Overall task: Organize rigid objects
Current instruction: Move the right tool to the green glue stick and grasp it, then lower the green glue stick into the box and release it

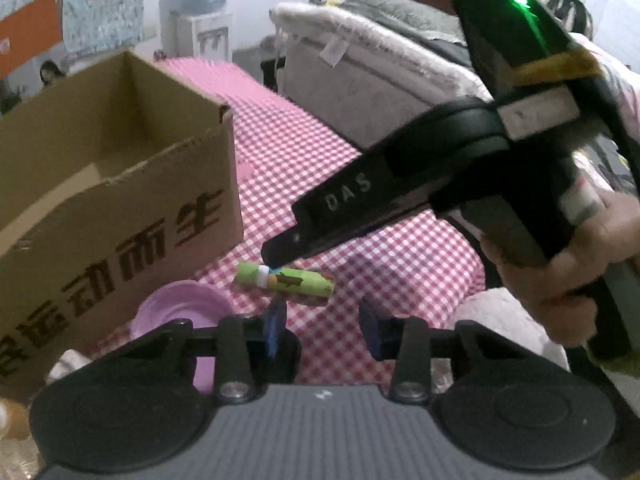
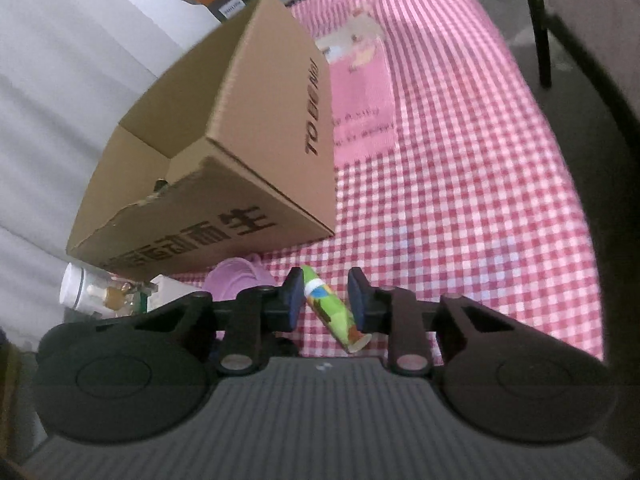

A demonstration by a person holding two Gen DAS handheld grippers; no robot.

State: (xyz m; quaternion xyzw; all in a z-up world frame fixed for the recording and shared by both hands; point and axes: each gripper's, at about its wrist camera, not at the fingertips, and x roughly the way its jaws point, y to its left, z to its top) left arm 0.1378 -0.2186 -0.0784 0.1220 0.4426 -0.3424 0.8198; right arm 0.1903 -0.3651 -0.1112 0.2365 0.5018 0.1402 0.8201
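A small green tube with a white band [image 1: 285, 283] lies on the pink checked cloth [image 1: 384, 256] in front of an open cardboard box [image 1: 120, 184]. In the right wrist view the tube [image 2: 332, 307] lies tilted between the two fingers of my right gripper [image 2: 325, 295], whose jaws stand apart around it without closing on it. In the left wrist view the right gripper's tip [image 1: 276, 254] sits just over the tube. My left gripper [image 1: 322, 320] is open and empty, just short of the tube.
A purple plate [image 1: 180, 312] lies beside the box [image 2: 224, 168], also seen in the right wrist view [image 2: 240, 278]. A clear jar with a white lid [image 2: 86, 290] lies at the left. A pink printed patch [image 2: 360, 92] marks the cloth. A padded chair [image 1: 360, 80] stands beyond.
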